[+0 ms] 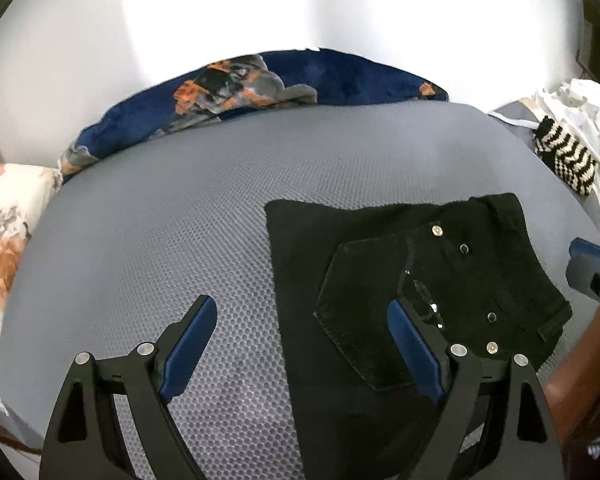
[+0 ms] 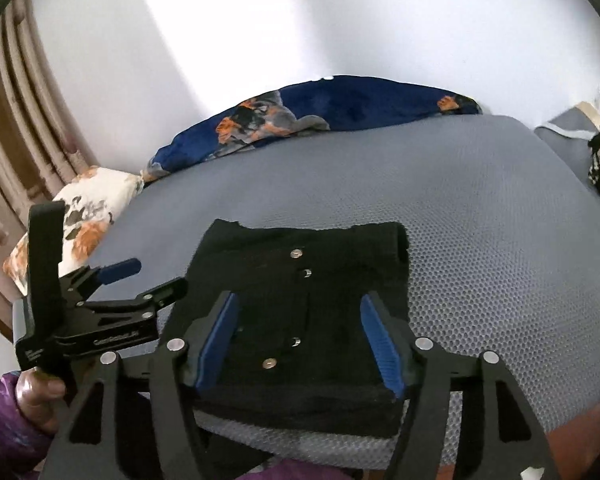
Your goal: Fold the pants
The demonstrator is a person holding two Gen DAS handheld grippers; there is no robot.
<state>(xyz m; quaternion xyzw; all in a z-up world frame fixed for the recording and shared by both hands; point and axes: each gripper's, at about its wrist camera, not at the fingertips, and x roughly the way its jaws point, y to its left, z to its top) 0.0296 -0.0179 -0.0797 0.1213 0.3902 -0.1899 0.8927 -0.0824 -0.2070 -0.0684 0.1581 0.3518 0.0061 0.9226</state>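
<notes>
The black pants (image 1: 400,280) lie folded into a compact rectangle on the grey mesh bed surface (image 1: 180,220), back pocket and metal rivets facing up. My left gripper (image 1: 302,320) is open and empty, hovering over the pants' left edge, with its right finger above the pocket. In the right wrist view the pants (image 2: 308,280) lie straight ahead. My right gripper (image 2: 298,316) is open and empty just above their near part. The left gripper (image 2: 140,284) also shows there at the left, open, held by a hand.
A navy floral blanket (image 1: 260,88) lies along the bed's far edge by a white wall. A floral pillow (image 1: 4,220) is at the left. A striped knit item (image 1: 568,156) and white cloth (image 1: 580,112) sit at the right. Curtains (image 2: 20,140) hang left.
</notes>
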